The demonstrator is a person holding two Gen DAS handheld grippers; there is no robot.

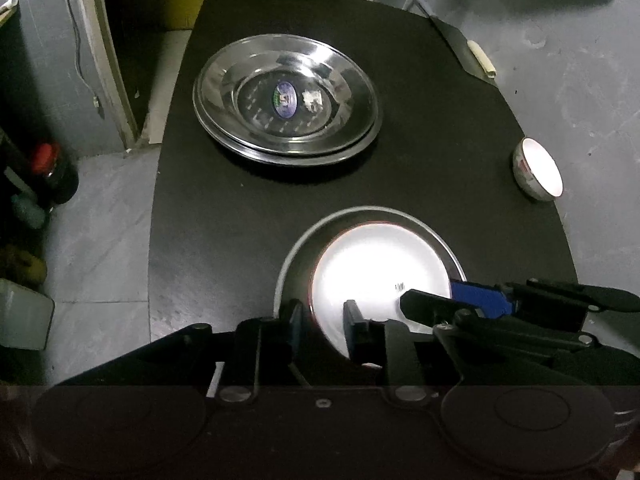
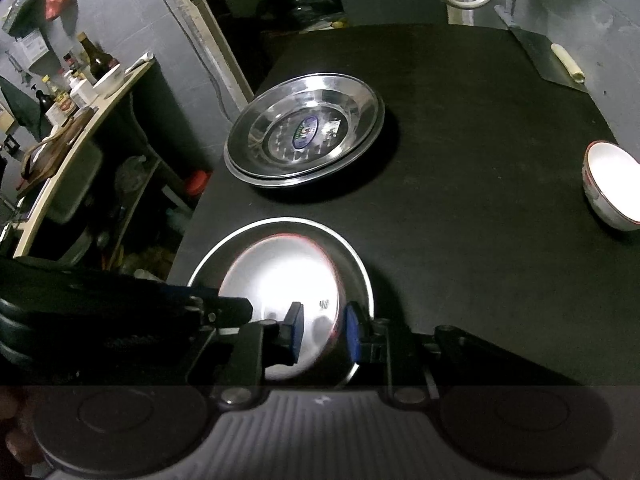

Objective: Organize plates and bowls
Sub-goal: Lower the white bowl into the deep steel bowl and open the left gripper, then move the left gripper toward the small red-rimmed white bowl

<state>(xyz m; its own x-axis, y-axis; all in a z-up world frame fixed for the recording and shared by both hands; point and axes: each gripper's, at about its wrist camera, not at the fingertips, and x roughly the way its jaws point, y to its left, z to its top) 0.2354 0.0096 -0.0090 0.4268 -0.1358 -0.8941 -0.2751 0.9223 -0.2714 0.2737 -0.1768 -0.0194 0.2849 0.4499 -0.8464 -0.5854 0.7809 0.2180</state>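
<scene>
White bowl [image 1: 380,276] with a thin red rim sits inside a steel plate [image 1: 292,256] at the near edge of the black table [image 1: 440,128], mouth up, round so no long axis; its inside glares bright, small dark mark near its right side. Beyond that plate, near the table's middle, lies a stack of steel plates [image 1: 286,100], flat, oval label and a white sticker in the top one's centre. A second small white bowl [image 1: 538,169], red-trimmed, stands upright well right of the plate, at the table edge.

Left gripper [image 1: 324,316]: narrow gap, fingers straddle the bowl's left rim; contact unclear. Right gripper [image 2: 324,328]: narrow gap, fingers straddle the bowl's right rim; grip unclear.
</scene>
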